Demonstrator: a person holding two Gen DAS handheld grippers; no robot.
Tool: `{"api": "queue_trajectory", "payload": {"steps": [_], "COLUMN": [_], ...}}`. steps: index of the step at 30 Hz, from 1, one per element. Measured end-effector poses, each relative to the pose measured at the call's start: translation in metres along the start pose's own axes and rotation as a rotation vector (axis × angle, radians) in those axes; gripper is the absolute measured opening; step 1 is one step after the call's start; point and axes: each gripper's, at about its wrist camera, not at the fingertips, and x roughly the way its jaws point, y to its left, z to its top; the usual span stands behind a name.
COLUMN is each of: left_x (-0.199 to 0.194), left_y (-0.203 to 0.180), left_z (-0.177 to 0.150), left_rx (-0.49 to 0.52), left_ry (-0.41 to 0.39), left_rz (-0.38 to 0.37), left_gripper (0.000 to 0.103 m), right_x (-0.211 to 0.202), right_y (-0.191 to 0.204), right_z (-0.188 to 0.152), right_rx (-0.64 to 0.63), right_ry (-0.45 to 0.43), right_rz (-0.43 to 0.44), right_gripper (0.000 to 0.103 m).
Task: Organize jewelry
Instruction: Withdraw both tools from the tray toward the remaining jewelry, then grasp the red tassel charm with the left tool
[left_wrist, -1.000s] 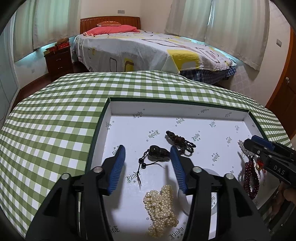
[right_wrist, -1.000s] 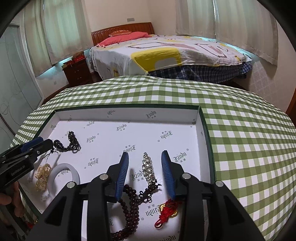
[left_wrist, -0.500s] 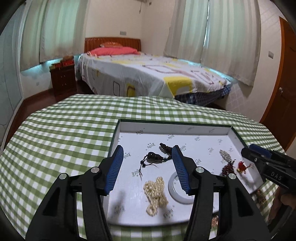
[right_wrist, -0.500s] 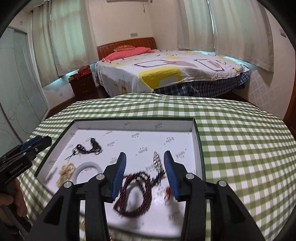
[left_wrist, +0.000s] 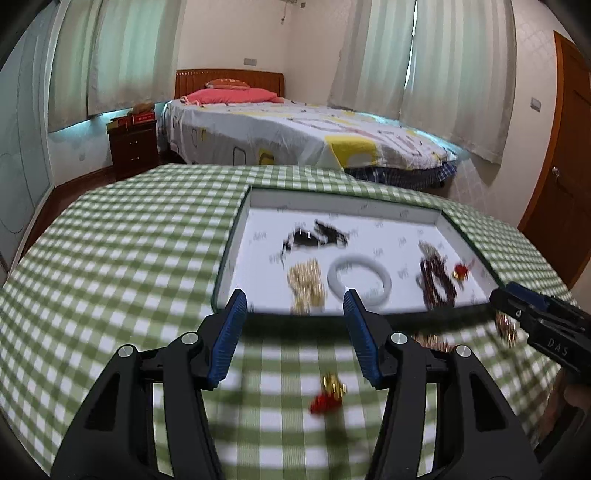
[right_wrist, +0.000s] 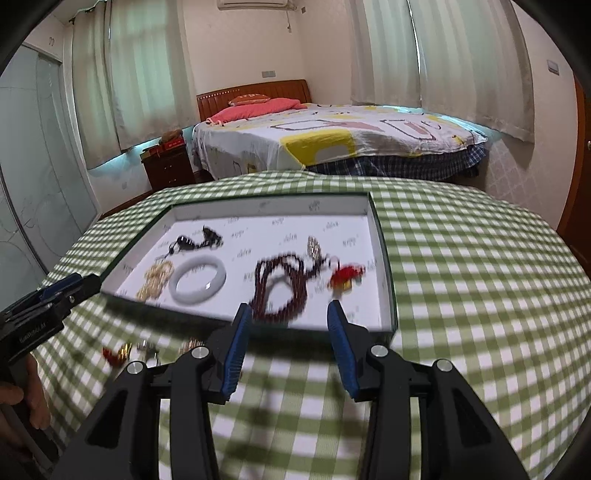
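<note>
Your green-checked counter (left_wrist: 122, 258) stands before a bed (right_wrist: 332, 144). On it, the white-lined tray (right_wrist: 384, 258) holds a pale bangle (right_wrist: 197, 280), pearl strand (left_wrist: 306, 284), dark red bead bracelet (right_wrist: 280, 291) and black cord pendant (left_wrist: 314, 238). A red-and-gold charm (left_wrist: 328, 395) lies outside the tray. Your left hand-held gripper (left_wrist: 293, 310) is released and empty; your right hand-held gripper (right_wrist: 290, 321), jaws just widened, grasps nothing either.
</note>
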Motion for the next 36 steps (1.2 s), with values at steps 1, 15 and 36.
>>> {"api": "queue_trajectory", "payload": {"steps": [1,15,36], "left_x": [-0.002,-0.001,0.016], "left_y": [-0.001,-0.007,-0.015], "left_z": [-0.006,-0.044,-0.049], "left_rx": [0.003,0.037,0.057], "left_ry": [0.01,0.087,0.154], "left_rz": [-0.001,-0.005,-0.06], "left_gripper": [0.053,0.051,0.015], "right_x": [0.0,-0.011,-0.01], "right_y": [-0.001,0.006,0.01], "right_z": [-0.003,-0.042,-0.044], "right_rx": [0.002,0.005,0.0], "right_ry": [0.004,0.037,0.05], "right_rz": [0.001,0.014,0.028], "right_gripper": [0.043,0.043,0.043]}}
